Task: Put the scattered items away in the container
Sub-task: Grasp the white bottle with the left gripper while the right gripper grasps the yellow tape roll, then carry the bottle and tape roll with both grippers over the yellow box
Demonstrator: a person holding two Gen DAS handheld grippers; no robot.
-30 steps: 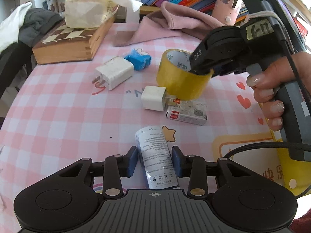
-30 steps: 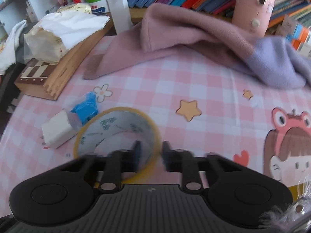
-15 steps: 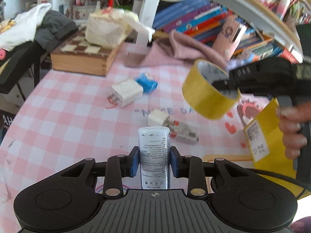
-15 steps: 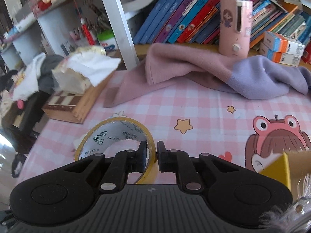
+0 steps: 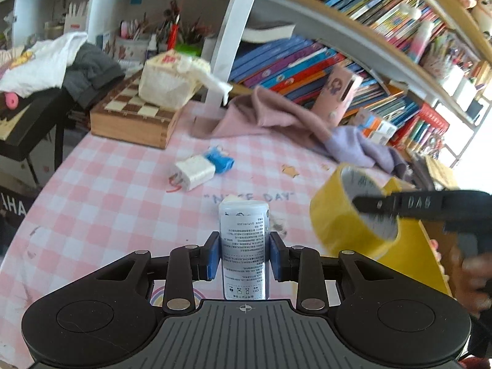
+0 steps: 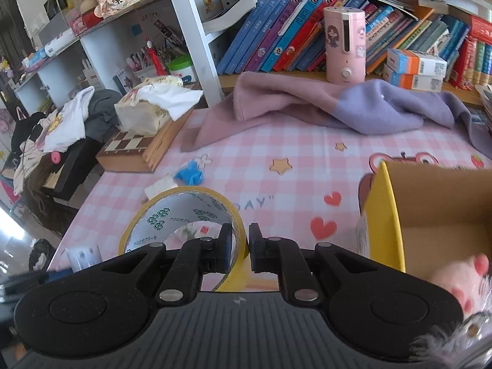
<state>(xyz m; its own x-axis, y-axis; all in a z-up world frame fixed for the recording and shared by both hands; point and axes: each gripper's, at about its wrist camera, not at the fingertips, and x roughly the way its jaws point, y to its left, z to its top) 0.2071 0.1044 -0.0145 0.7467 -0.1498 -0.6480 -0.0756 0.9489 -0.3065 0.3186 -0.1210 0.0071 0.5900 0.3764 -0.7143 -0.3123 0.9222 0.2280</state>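
Observation:
My left gripper (image 5: 244, 259) is shut on a white cylindrical bottle (image 5: 243, 240) with printed text and holds it upright above the pink checked table. My right gripper (image 6: 240, 246) is shut on the wall of a yellow tape roll (image 6: 184, 215), lifted off the table; the roll also shows in the left wrist view (image 5: 350, 218). A yellow cardboard box (image 6: 430, 212), open at the top, stands at the right; it also shows in the left wrist view (image 5: 412, 252). A white charger (image 5: 195, 172) and a blue item (image 5: 220, 160) lie on the table.
A wooden chessboard box (image 5: 132, 117) with a tissue pack (image 5: 169, 83) on it stands at the back left. A pink and purple cloth (image 6: 323, 107) lies along the back. A pink dispenser (image 6: 344, 43) and books (image 6: 276, 37) fill the shelf behind.
Both grippers have risen off the table with their items. The tape roll has moved right, toward the yellow box. The bottle has been lifted from lying to upright.

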